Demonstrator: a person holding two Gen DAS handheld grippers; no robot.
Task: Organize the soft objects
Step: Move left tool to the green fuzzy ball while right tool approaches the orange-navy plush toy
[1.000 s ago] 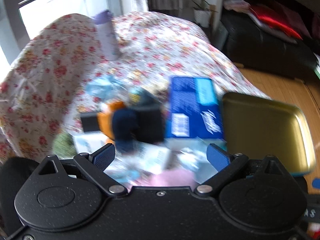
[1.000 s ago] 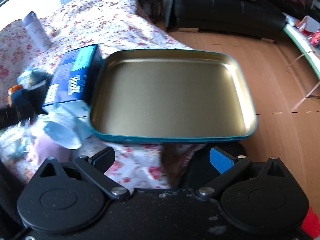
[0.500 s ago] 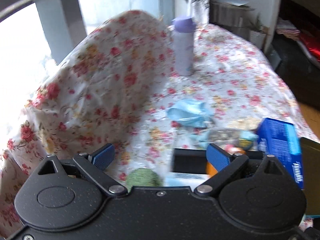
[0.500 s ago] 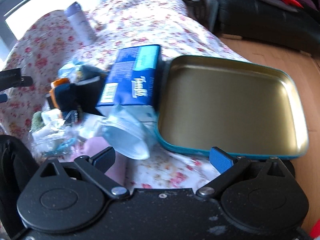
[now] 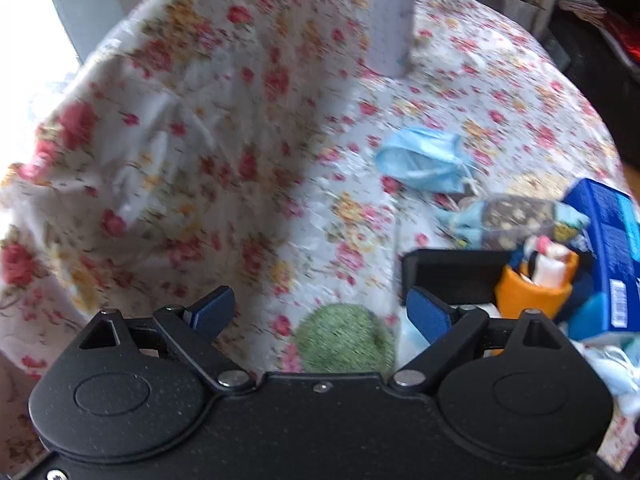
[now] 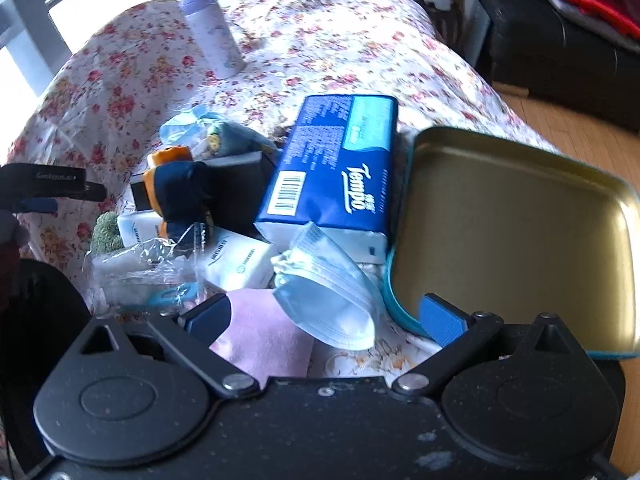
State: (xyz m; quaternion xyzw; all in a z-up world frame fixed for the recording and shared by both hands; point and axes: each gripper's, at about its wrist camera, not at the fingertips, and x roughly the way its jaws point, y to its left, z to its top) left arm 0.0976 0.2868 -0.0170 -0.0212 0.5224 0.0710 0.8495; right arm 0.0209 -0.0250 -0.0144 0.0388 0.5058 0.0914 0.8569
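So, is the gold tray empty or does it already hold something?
Empty: the gold tray shows only bare metal inside.

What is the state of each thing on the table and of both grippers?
Tray: empty, tilted.
Tissue pack: closed, leaning on the tray.
Bottle: upright, capped.
Blue mask: crumpled.
White mask: folded.
Left gripper: open, empty.
Right gripper: open, empty.
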